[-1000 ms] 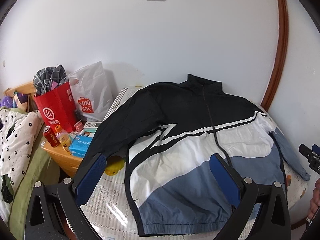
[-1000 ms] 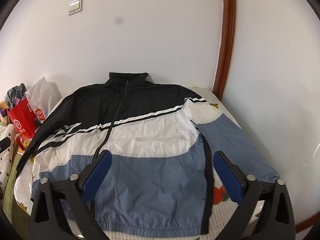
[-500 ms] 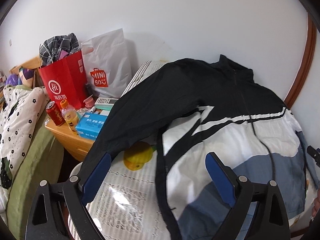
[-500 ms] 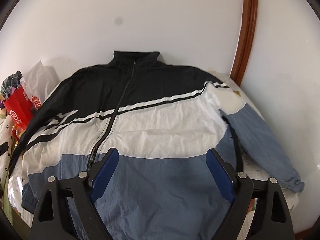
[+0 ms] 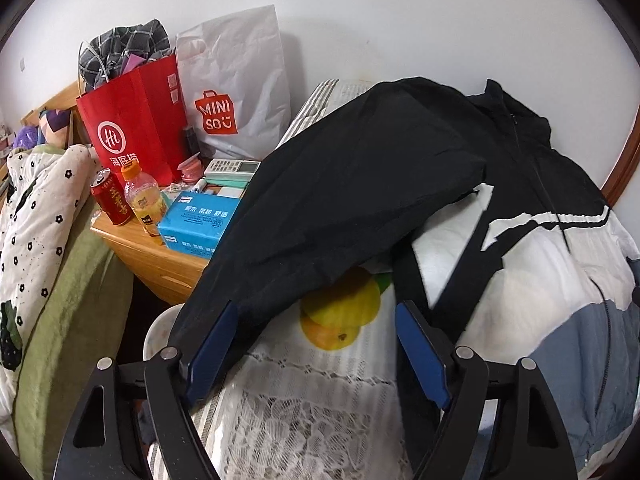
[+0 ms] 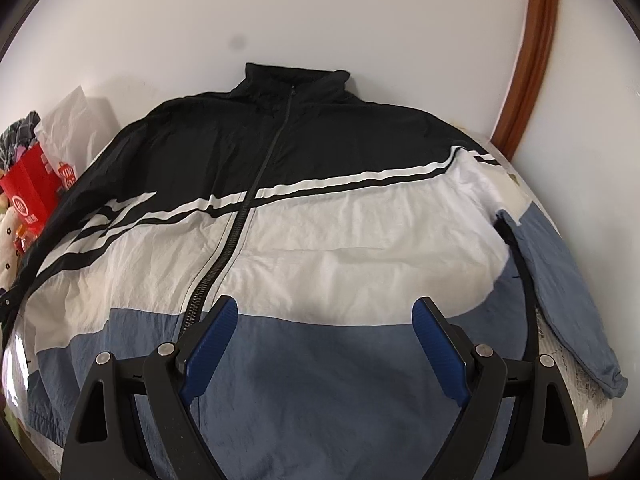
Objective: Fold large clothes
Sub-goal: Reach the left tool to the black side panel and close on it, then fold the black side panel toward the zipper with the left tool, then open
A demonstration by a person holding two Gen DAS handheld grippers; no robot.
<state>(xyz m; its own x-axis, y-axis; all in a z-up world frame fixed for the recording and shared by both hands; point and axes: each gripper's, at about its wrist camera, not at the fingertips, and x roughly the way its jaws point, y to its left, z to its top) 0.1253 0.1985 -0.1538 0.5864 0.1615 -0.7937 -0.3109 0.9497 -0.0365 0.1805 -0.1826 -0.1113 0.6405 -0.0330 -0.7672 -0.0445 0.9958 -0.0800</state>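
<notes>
Left gripper: the left gripper (image 5: 316,340) hung wide open with nothing in it, low over the table's near left edge; its left blue pad (image 5: 212,350) sat just by the lower end of the black sleeve (image 5: 320,216), though contact could not be made out.
Right gripper: the right gripper (image 6: 324,340) was equally spread and empty, poised above the blue hem band of the windbreaker jacket (image 6: 320,240), just right of the zipper (image 6: 224,252).
Jacket: it lay front up and zipped on the lace tablecloth (image 5: 304,408), collar toward the wall, black at the shoulders, white in the middle, blue at the bottom; the blue sleeve (image 6: 560,296) lay along the right side.
Step in hand: I took it for the reach to the black sleeve, ahead of folding it in over the chest.
How to do it well: pinch near the cuff, taking the sleeve cloth alone and not the tablecloth, then lift high enough to carry it flat across the front.
Watch for: the sleeve trailed off the edge toward the nightstand (image 5: 160,256), where the red can (image 5: 112,200), the orange drink bottle (image 5: 146,200) and the blue tissue pack (image 5: 196,220) stood near; a low drag might catch them.
Fabric: thin and slippery-looking, likely to slide unless gripped firmly.
</notes>
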